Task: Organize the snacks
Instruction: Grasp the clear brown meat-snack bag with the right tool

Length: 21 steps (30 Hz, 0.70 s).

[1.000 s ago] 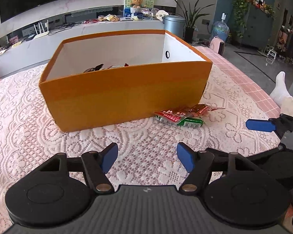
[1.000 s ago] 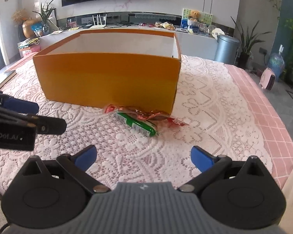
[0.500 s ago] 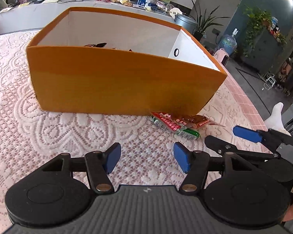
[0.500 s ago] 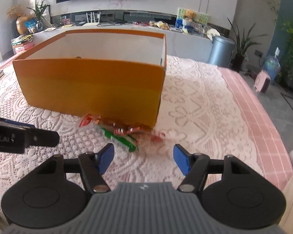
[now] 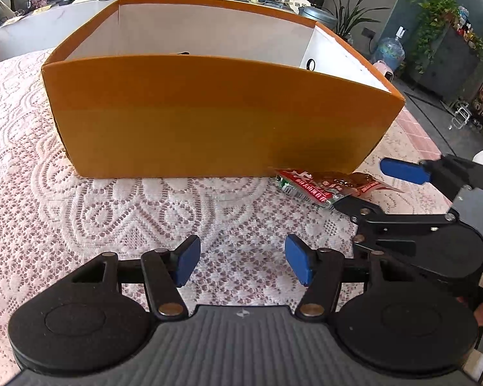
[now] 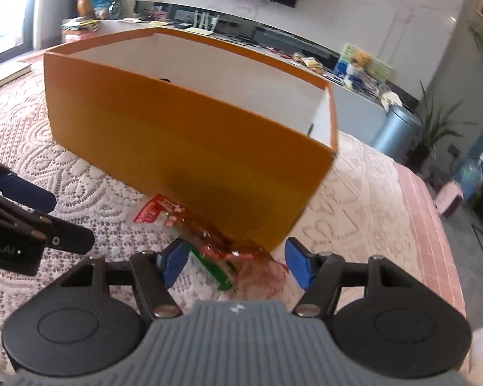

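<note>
Closer now, right gripper (image 6: 236,262) jaws apart, seemingly straddling diagonal snack packets (image 6: 209,244); left gripper (image 5: 243,259) agape, empty.

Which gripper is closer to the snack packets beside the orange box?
Right. The right gripper has its open jaws around the snack packets; the left gripper hovers apart, over lace.

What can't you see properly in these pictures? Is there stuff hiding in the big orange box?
- Inside the box: in both views its front wall hides the bottom, so only a dark speck shows over the rim; contents cannot be told.
- Snack packets: right wrist view is motion-blurred, so the print is unreadable; how many packets is unclear.
- Packets in the left wrist view: the right gripper covers their near end.
- Left gripper: open, nothing hidden between its pads.
</note>
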{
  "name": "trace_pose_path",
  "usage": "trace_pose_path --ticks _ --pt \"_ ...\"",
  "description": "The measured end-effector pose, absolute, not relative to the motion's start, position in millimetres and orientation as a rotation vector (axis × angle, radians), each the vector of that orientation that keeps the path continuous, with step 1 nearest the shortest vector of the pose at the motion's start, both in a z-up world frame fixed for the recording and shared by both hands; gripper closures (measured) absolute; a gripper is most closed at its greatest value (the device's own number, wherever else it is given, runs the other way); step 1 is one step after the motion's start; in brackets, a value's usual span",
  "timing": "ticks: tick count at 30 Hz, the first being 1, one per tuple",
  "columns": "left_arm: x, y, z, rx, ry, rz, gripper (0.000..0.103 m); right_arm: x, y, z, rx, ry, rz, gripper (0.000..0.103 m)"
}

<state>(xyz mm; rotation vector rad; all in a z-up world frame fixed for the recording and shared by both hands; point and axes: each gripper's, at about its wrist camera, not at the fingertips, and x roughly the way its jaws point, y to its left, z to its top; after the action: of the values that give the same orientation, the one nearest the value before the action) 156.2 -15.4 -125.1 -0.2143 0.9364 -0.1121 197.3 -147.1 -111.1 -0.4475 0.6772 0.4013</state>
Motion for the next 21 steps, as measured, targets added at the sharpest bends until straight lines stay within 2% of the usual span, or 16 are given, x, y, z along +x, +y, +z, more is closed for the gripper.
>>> trace_pose_path --ticks 2,7,8,9,10,13,16,21 --pt "157 -15 -126 -0.214 0.939 -0.112 0.032 200 -142 -114 -0.457 0.671 0.424 0.039" --pt "153 -12 -129 -0.213 0.947 -0.113 0.032 202 -134 -121 -0.461 0.660 0.417 0.052" --pt "154 -12 -129 -0.214 0.948 -0.112 0.032 202 -134 -120 -0.454 0.661 0.420 0.059" --pt "153 -10 -130 -0.216 0.949 -0.110 0.032 200 -134 -118 -0.445 0.659 0.438 0.074" --pt "152 -10 -130 -0.218 0.950 -0.109 0.032 196 -132 -117 -0.448 0.658 0.455 0.078" --pt "147 -7 -128 -0.215 0.945 -0.104 0.032 183 -126 -112 -0.460 0.654 0.477 0.080" --pt "142 -3 -125 -0.202 0.940 -0.087 0.037 170 -125 -104 -0.433 0.648 0.509 0.082" --pt "130 6 -120 -0.203 0.938 -0.073 0.037 153 -131 -84 -0.301 0.660 0.567 0.084"
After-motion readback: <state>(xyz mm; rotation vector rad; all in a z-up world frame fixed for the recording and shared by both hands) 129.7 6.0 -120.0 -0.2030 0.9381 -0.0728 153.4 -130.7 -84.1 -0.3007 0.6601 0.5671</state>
